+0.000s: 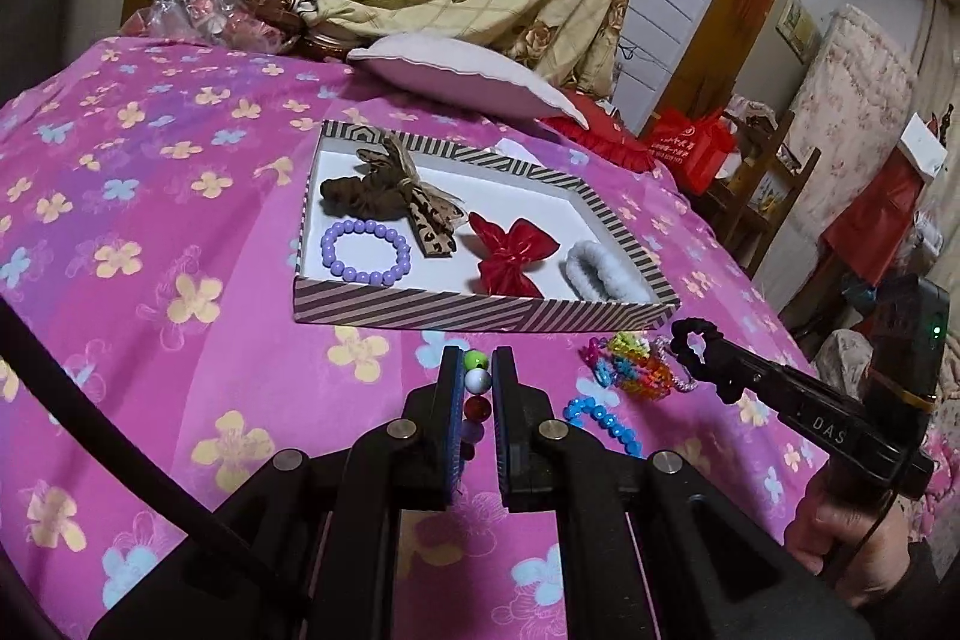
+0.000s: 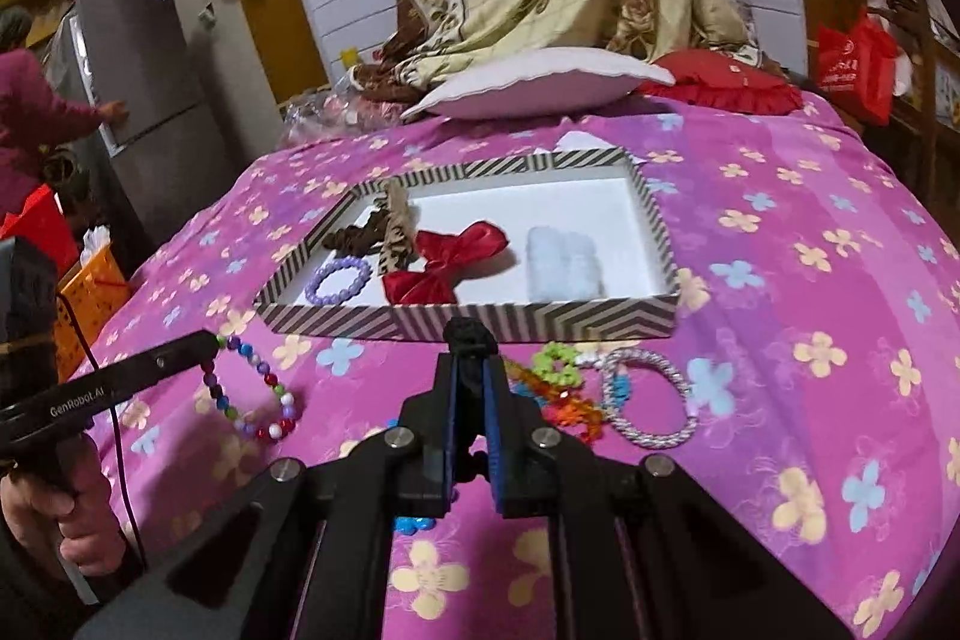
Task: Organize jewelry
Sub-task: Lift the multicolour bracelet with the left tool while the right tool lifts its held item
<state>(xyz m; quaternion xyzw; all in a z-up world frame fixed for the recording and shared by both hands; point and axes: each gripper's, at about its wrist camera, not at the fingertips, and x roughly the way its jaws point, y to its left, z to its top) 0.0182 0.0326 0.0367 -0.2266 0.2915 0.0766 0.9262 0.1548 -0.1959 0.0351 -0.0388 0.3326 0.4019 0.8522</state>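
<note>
Left wrist view shows the bed (image 1: 180,160) under its soft pink flowered cover, a yielding surface that gives under a push. The striped box (image 1: 480,310) sits on it, already holding bows and a purple bracelet (image 1: 366,251). My left gripper (image 1: 478,382) has its fingers narrowed on the multicolour bead bracelet (image 1: 477,379): light, hard, slippery, best pinched across the beads. My right gripper (image 2: 471,358) pinches the black scrunchie (image 2: 469,331), soft and springy, just short of the box
</note>
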